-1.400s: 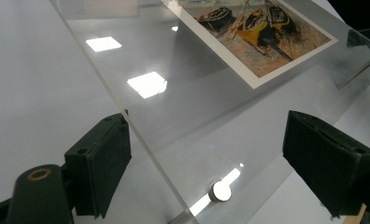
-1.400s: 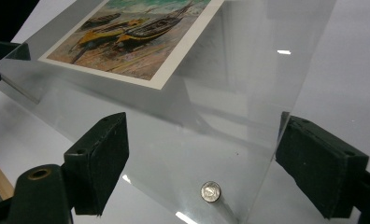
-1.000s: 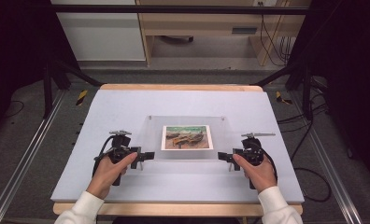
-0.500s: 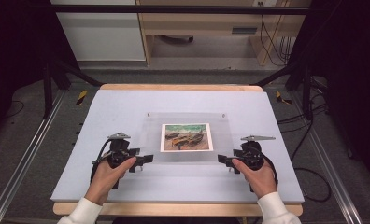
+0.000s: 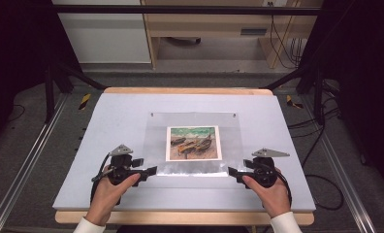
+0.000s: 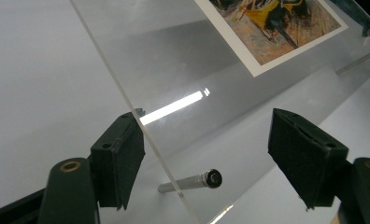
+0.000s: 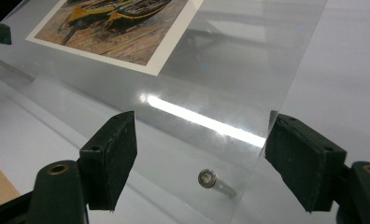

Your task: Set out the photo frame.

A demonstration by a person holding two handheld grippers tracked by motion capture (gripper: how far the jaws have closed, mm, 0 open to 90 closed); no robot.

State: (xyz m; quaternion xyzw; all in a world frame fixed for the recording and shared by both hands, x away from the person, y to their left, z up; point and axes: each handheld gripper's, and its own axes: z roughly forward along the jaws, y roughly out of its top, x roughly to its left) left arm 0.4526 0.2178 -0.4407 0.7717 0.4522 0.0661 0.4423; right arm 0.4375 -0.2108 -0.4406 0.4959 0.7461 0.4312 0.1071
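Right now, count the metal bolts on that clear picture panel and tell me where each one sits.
4. Two at the far corners of the clear panel: far-left bolt, far-right bolt. Two near ones: near-left bolt, near-right bolt. Others may be hidden.

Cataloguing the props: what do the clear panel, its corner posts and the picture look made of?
Clear panel: likely acrylic, glossy; see-through, with a lamp glare streak. Corner post: seemingly polished metal, silvery with a socket head. Picture: apparently printed paper, matte, white border.
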